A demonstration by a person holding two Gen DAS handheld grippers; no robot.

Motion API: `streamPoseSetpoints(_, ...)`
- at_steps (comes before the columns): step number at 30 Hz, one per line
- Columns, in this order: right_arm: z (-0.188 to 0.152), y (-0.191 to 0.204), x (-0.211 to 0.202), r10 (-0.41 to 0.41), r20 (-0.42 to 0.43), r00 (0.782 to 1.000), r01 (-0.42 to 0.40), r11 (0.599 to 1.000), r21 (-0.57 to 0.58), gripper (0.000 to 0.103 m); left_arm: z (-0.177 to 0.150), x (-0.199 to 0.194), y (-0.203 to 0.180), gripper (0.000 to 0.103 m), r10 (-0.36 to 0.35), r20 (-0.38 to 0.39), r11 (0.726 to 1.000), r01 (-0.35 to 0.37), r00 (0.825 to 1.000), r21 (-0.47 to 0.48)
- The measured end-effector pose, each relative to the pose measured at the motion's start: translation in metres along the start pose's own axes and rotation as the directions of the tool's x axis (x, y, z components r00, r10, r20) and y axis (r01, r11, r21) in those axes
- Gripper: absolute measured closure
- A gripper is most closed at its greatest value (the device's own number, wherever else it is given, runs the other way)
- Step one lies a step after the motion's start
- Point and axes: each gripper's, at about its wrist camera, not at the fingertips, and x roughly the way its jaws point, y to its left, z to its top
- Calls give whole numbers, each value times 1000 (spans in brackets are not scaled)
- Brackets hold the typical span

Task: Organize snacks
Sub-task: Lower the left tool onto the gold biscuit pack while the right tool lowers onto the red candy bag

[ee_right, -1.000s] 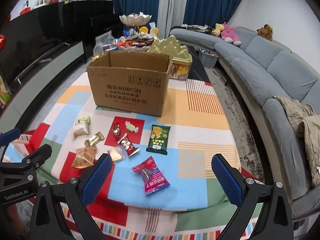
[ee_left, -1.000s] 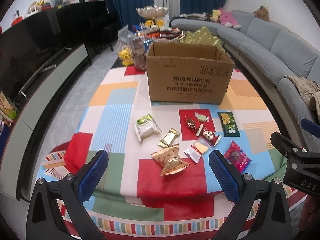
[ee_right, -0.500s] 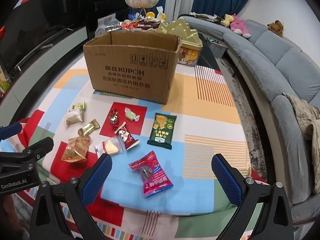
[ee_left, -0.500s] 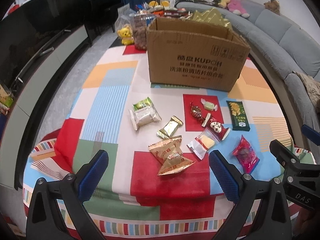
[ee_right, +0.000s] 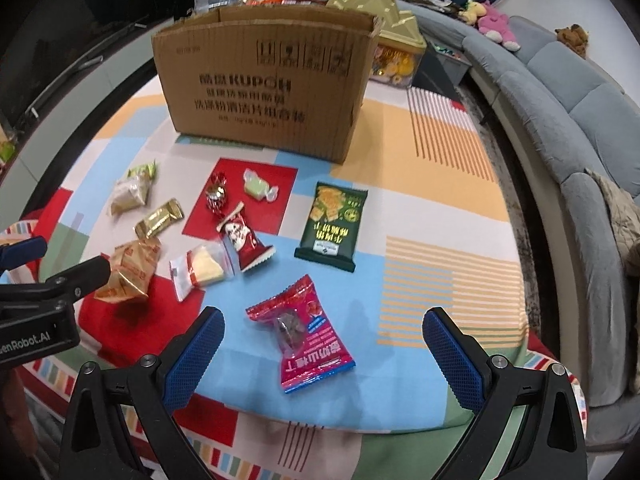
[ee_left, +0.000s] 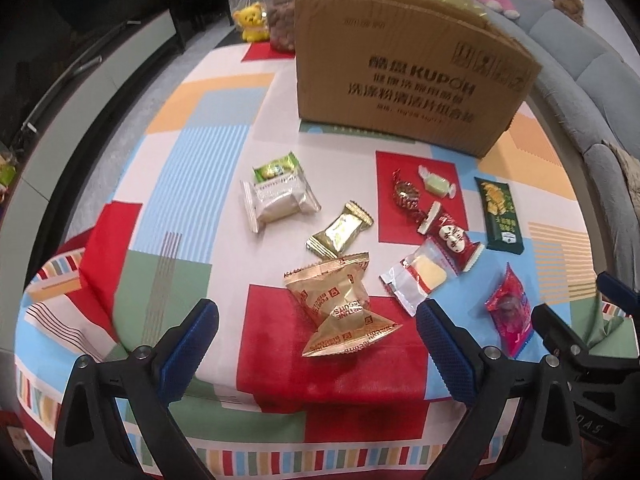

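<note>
Near the worktop's front edge, both claws have been lowered closer: left claw (ee_left: pixel 316 332) over the gold packets (ee_left: pixel 340 312), right claw (ee_right: pixel 322 344) over the pink packet (ee_right: pixel 304 336). Both are held wide open and empty, so nothing is boxed yet.

You have the open cardboard box (ee_right: pixel 264 92) standing upright as your landmark, and every snack lies flat in front of it. Nearest its front are a green candy (ee_right: pixel 260 188) and a red foil twist (ee_right: pixel 216 196); a dark green cracker pack (ee_right: pixel 332 226) sits off its right corner. Farther out lie gold fortune-biscuit pouches (ee_left: pixel 340 312) (two, overlapping) and a pink packet (ee_right: pixel 304 334), farthest from the box.
</note>
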Motion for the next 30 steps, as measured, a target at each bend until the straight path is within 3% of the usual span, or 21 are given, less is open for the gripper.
streamPoseSetpoints(7, -1, 4, 22, 19, -70, 997, -20, 1000, -21, 12, 1, 22, -1, 6, -5, -61, 1000, 3, 998, -24)
streamPoseSetpoints(18, -1, 0, 50, 18, -144, 989, -21, 1000, -23, 16, 3, 50, -2, 10, -7, -133, 999, 0, 991, -48)
streamPoseSetpoints(30, 0, 1, 68, 24, -185, 982, -27, 999, -16, 23, 8, 68, 3, 27, -19, -167, 999, 11, 986, -50)
